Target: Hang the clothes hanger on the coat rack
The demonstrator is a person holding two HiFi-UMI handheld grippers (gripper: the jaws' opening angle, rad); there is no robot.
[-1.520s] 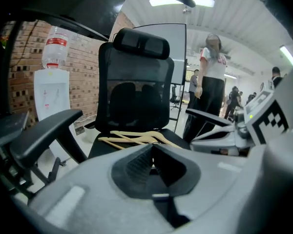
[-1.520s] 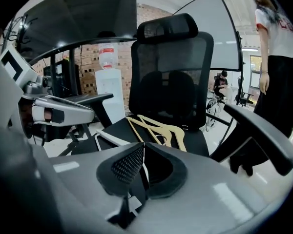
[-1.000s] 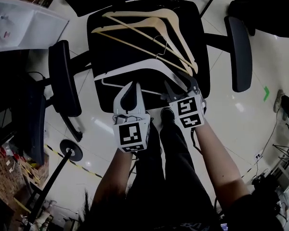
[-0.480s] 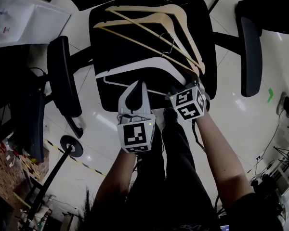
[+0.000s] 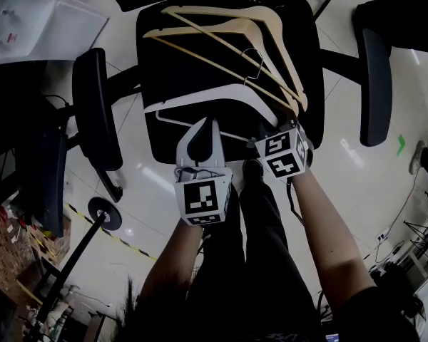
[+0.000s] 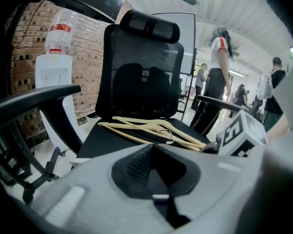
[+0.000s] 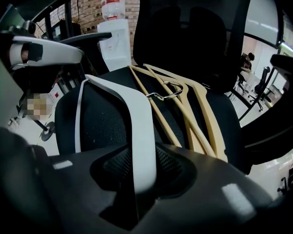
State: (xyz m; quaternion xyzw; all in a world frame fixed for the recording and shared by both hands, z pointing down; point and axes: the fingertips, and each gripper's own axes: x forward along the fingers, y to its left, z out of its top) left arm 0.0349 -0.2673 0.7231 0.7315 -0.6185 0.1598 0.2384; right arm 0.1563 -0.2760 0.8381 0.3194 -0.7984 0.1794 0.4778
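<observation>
A white hanger (image 5: 200,97) lies on the black chair seat (image 5: 164,70), in front of several wooden hangers (image 5: 228,38) with a metal hook (image 5: 255,66). My right gripper (image 5: 271,128) points steeply down at the white hanger's right end. In the right gripper view the white hanger's arm (image 7: 136,130) runs between the jaws, which are closing on it, and the pads touch it on both sides. The wooden hangers (image 7: 200,111) lie just beyond. My left gripper (image 5: 203,123) hovers at the seat's near edge, shut and holding nothing, with the wooden hangers (image 6: 151,126) ahead of it.
The chair's armrests (image 5: 93,105) (image 5: 374,84) flank the seat and its tall backrest (image 6: 141,67) rises behind. A white shelf unit (image 5: 36,20) is at the far left, and a water dispenser (image 6: 53,67) stands against a brick wall. People (image 6: 217,77) stand in the background.
My right gripper has come down onto the white hanger's right end, and its jaws have narrowed around the arm. The left gripper has stayed put.
</observation>
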